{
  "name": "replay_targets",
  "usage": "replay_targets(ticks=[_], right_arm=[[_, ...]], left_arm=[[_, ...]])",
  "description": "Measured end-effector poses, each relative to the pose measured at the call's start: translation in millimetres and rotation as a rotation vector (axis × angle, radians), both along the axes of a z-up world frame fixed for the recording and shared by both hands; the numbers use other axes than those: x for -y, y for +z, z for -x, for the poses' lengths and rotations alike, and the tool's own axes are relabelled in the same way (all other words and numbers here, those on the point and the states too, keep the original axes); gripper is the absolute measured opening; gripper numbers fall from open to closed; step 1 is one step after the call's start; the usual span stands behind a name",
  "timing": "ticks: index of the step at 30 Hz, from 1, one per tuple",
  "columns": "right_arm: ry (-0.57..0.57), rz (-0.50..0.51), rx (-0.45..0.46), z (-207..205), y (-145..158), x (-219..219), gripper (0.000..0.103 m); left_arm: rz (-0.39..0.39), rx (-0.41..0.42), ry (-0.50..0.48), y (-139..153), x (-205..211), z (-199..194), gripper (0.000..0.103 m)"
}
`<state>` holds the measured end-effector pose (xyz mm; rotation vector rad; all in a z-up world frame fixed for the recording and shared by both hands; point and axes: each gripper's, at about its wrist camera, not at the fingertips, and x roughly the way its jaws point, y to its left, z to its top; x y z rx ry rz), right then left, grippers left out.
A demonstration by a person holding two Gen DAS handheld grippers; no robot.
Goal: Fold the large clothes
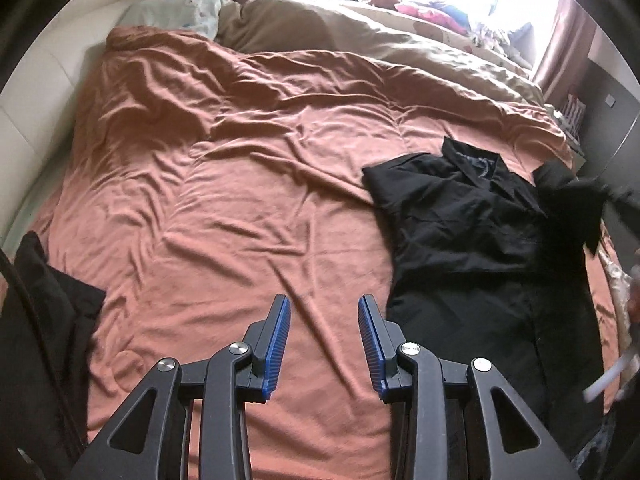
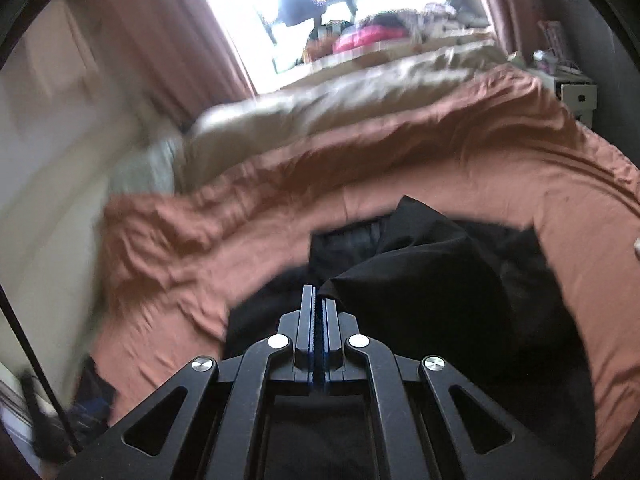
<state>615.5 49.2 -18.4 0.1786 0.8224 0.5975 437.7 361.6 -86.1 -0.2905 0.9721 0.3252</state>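
Note:
A black collared shirt lies on the right side of the rust-orange bedsheet, collar towards the far side. My left gripper hangs open over bare sheet just left of the shirt, with nothing between its blue pads. In the right wrist view my right gripper is shut on a fold of the black shirt, which bunches up from its tips. In the left wrist view that lifted part is raised at the shirt's right edge. The right wrist view is motion-blurred.
A beige duvet and a pale pillow lie at the far end of the bed below a bright window. Another dark cloth hangs at the near left edge. Boxes and clutter stand beside the bed on the right.

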Motion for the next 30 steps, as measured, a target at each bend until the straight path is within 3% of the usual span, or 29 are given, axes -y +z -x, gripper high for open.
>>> replay_targets(ticks=[3, 5, 7, 9, 10, 15, 18, 24, 30], right_arm=[[0.038, 0.060, -0.072, -2, -32, -25, 0.001], [0.052, 0.033, -0.149, -1, -51, -26, 0.011], [0.030, -0.013, -0.201, -2, -64, -19, 0.034], [0.003, -0.110, -0.268, -12, -74, -4, 0.050], [-0.015, -0.146, -0.292, -11, -73, 0, 0.053], [-0.124, -0.313, -0.371, 16, -88, 59, 0.053], [-0.214, -0.395, -0.360, 29, -96, 98, 0.053], [-0.300, -0.437, -0.365, 11, -113, 152, 0.053], [-0.357, -0.405, -0.366, -11, -125, 187, 0.053]], left_arm=[[-0.019, -0.010, -0.004, 2, -1, 5, 0.037], [-0.030, -0.016, -0.006, 3, -1, 7, 0.037], [-0.030, -0.018, -0.005, 3, 0, 7, 0.037], [-0.024, -0.017, -0.008, 4, 3, 7, 0.037], [-0.024, -0.019, -0.013, 3, 6, 6, 0.037], [-0.040, -0.031, -0.054, 5, 29, -7, 0.037], [-0.037, -0.027, -0.089, 8, 48, -20, 0.037], [-0.029, -0.018, -0.199, 0, 105, -62, 0.037], [0.015, -0.012, -0.314, -18, 173, -112, 0.038]])
